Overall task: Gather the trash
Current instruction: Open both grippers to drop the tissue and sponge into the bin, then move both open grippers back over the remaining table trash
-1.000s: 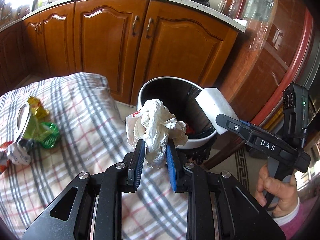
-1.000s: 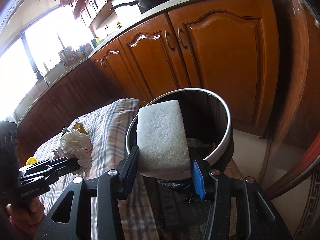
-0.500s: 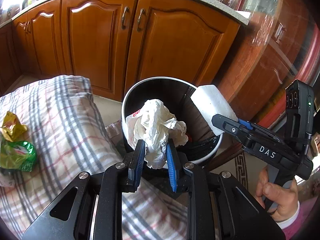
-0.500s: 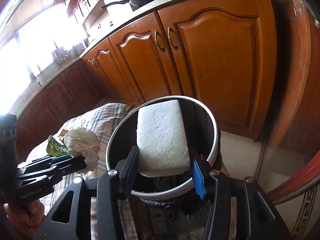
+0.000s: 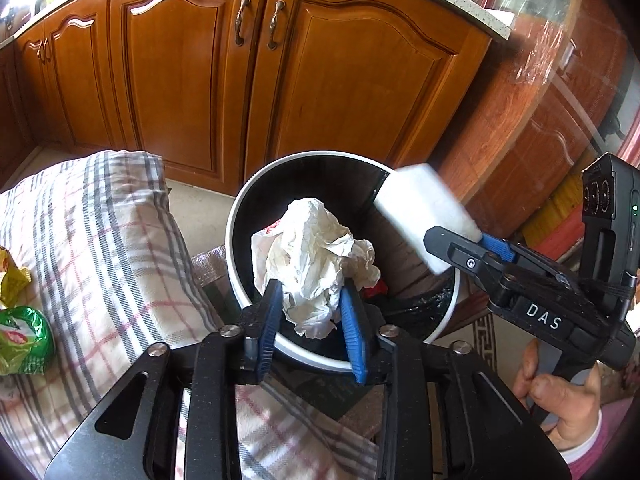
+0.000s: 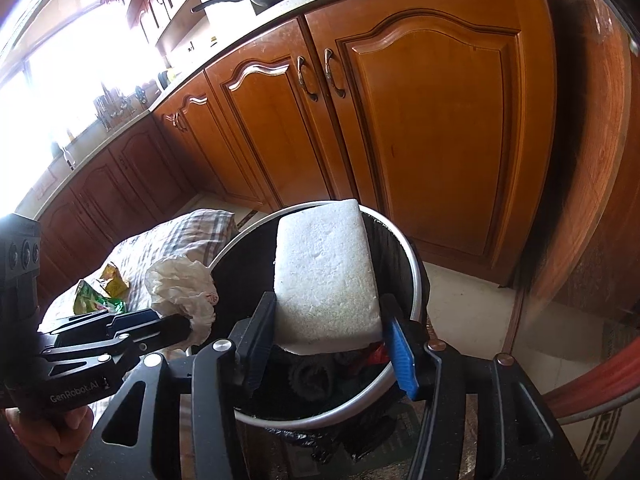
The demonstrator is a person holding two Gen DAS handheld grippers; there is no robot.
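Both grippers are over the trash bin (image 5: 240, 216), a round can with a white rim and a black liner, standing on the floor in front of wooden cabinet doors (image 5: 360, 92).

Left gripper (image 5: 310, 312): jaws have just been opening. The crumpled white paper wad (image 5: 312, 256) sits between the blue pads (image 5: 270, 320); a gap shows on the right pad side, so the grip looks let go, with the wad not yet dropped. The wad hangs over the bin mouth.

Right gripper (image 6: 326, 344): jaws have also just been opening. The white foam block (image 6: 324, 276) is between them, above the bin opening. The left finger is against the block's side, the blue right pad (image 6: 402, 356) stands just clear of it. The grip reads as released; the block is blurred in the left wrist view.

Red and dark trash (image 6: 372, 356) already lies at the bottom of the bin.

The plaid cloth (image 5: 104, 240) beside the bin carries green and yellow snack wrappers (image 5: 20, 332). A hand (image 5: 560, 408) holds the right gripper's handle.
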